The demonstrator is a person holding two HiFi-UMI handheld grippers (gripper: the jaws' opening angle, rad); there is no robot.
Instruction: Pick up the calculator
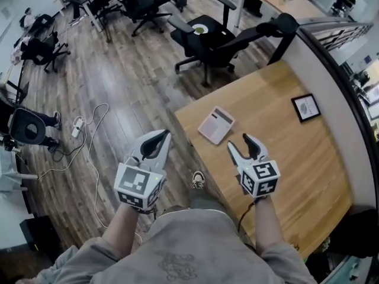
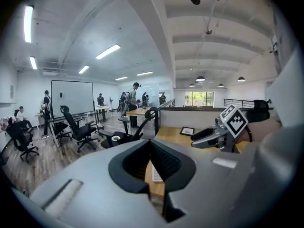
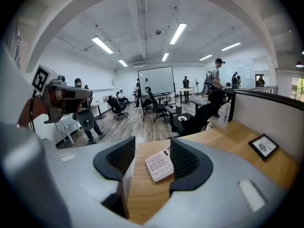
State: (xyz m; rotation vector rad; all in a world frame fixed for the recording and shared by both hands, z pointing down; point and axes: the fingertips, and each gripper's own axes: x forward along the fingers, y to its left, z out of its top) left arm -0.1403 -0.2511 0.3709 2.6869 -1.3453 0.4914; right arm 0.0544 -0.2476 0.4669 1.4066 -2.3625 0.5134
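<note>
Right gripper (image 1: 239, 142) apart, calculator (image 3: 159, 166) btwn jaws in its view, ahead per head view; left gripper (image 1: 163, 136) prob. closed.

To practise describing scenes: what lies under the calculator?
The calculator lies flat on the wooden desk, near its corner. Whether anything thin sits beneath cannot be seen; it covers that patch.

You have a wooden table (image 1: 308, 158) in front of you, with a light, plain top. A pale calculator (image 1: 216, 125) lies flat on it with the keys up, near the corner on your left. A small black-framed picture (image 1: 305, 107) rests on the same top, well apart from the calculator, close to the far right edge.
</note>
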